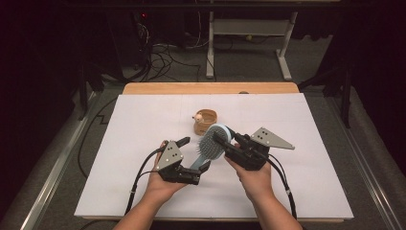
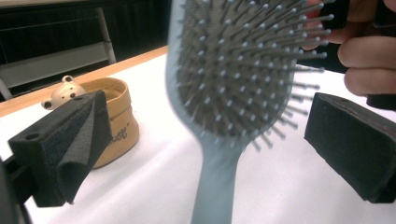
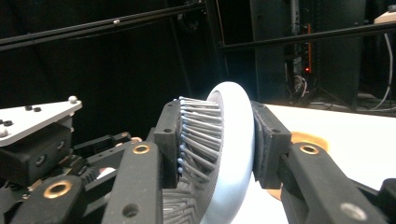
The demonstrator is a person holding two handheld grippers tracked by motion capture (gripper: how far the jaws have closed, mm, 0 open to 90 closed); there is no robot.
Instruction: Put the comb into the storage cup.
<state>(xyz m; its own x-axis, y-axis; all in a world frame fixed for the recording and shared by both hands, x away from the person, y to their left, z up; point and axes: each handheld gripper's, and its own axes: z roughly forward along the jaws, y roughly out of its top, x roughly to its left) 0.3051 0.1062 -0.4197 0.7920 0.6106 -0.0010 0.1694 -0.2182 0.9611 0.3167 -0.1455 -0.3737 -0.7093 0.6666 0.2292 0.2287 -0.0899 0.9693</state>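
Hairbrush (image 1: pixel 211 143): pale-blue oval paddle, ball-tipped bristles

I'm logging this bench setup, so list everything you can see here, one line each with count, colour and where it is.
hairbrush: one, pale blue with grey bristles, held up over the middle of the table, head clamped in the right gripper
small fabric basket: one, tan, on the white sheet beyond the brush, with a cream bear figure at its rim
white sheet: one, covers the tabletop
table: one, light wood, far edge shows beyond the sheet
frame: one, white, on the floor behind the table
left gripper: one, black, jaws open either side of the brush handle
right gripper: one, black, shut on the brush head
hands: two, near edge
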